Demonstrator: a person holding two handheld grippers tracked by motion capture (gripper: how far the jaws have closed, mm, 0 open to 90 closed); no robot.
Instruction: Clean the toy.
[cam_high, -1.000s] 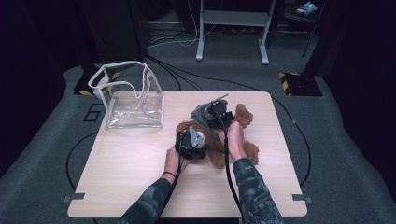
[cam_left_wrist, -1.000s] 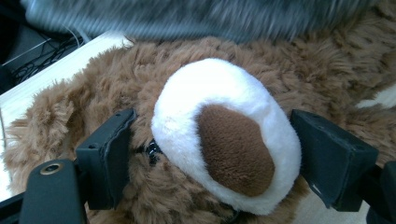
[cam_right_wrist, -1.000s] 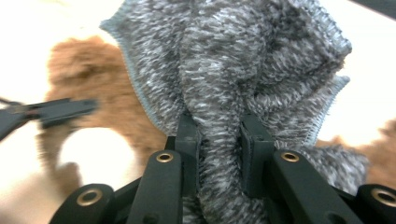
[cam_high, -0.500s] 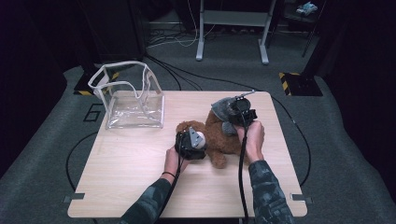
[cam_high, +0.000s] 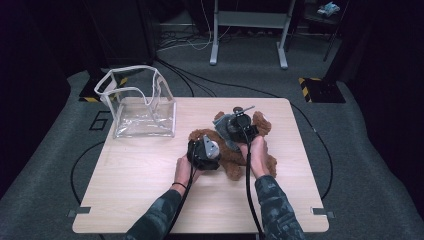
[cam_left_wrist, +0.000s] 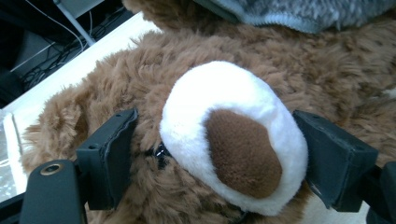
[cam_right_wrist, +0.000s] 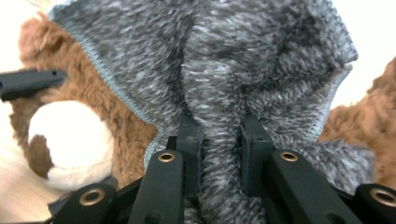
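A brown teddy bear (cam_high: 231, 156) lies on the wooden table (cam_high: 150, 190). My left gripper (cam_high: 202, 152) is closed around its head, with the jaws pressing into the fur on either side of the white muzzle (cam_left_wrist: 233, 135). A grey knitted garment (cam_right_wrist: 233, 60) is bunched over the bear's upper body. My right gripper (cam_right_wrist: 219, 140) is shut on a fold of it, just beyond the bear's head (cam_right_wrist: 70, 135). In the high view the right gripper (cam_high: 239, 125) sits over the bear's far side, with the grey garment (cam_high: 221, 121) beside it.
A clear plastic bag (cam_high: 142, 107) with white trim stands open at the table's far left. Bare wood lies in front of the bear and to the left. Cables and a metal stand (cam_high: 247, 30) are on the floor beyond the table.
The right gripper swung out to the right with the grey garment, then came back left over the bear. The left gripper and the bear's head stayed put.
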